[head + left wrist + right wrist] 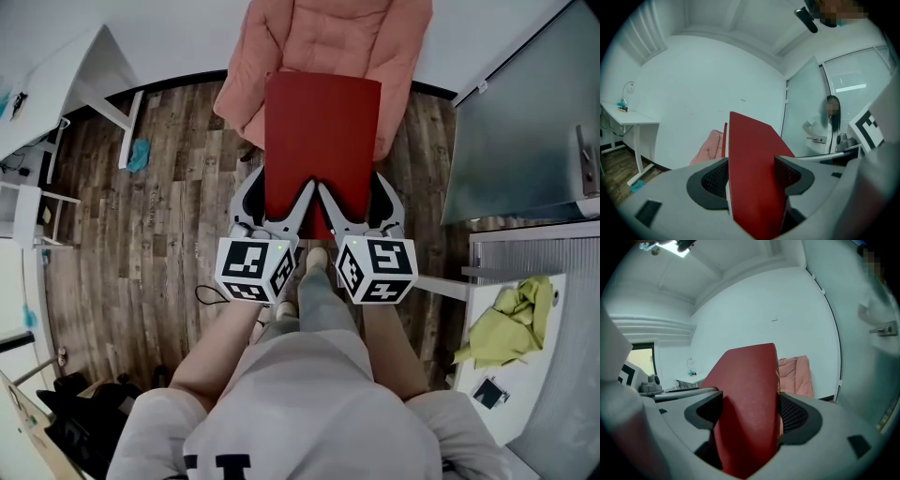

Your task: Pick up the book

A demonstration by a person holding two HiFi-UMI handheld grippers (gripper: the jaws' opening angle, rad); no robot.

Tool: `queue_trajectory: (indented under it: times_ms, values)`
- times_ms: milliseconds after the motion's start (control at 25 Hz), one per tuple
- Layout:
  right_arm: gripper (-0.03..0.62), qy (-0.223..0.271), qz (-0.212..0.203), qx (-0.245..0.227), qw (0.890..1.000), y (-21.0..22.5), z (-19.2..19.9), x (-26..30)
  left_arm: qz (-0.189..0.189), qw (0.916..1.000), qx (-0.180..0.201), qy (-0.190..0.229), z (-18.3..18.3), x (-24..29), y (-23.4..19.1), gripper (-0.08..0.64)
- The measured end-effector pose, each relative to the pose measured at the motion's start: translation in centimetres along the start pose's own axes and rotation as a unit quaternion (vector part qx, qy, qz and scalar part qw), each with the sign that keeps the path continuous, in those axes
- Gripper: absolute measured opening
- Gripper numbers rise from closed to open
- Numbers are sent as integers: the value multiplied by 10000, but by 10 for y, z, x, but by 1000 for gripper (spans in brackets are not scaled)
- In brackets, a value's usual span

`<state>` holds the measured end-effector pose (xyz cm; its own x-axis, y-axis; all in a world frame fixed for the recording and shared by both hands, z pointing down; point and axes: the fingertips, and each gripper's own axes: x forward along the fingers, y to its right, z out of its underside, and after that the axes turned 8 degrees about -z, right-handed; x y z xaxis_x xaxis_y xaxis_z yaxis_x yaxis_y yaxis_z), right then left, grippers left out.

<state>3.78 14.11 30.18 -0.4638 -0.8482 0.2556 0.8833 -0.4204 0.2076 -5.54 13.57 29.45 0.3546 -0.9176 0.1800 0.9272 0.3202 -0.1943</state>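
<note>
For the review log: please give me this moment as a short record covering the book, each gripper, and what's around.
book: red book, closed, gripped at its near edge
left gripper: left gripper shut on the book, a pad on each cover
right gripper: right gripper shut on the book, beside the left
support: grippers only; the book seems lifted clear of the chair
beyond book: pink chair
floor: dark wood floor
surroundings: white desk at left, yellow cloth at right
task: book picked up
</note>
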Motion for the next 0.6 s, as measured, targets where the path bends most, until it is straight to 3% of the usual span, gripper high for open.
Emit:
queue_trajectory:
  times_ms: [240,600]
  values:
    - [379,83,17,4,10000,-15,1,-23,41,10000,50,61,-3,-27,8,295]
    - [379,203,-23,-253,9995,-5,-23,-26,-27,9996,-41,274,-20,-18,19,293]
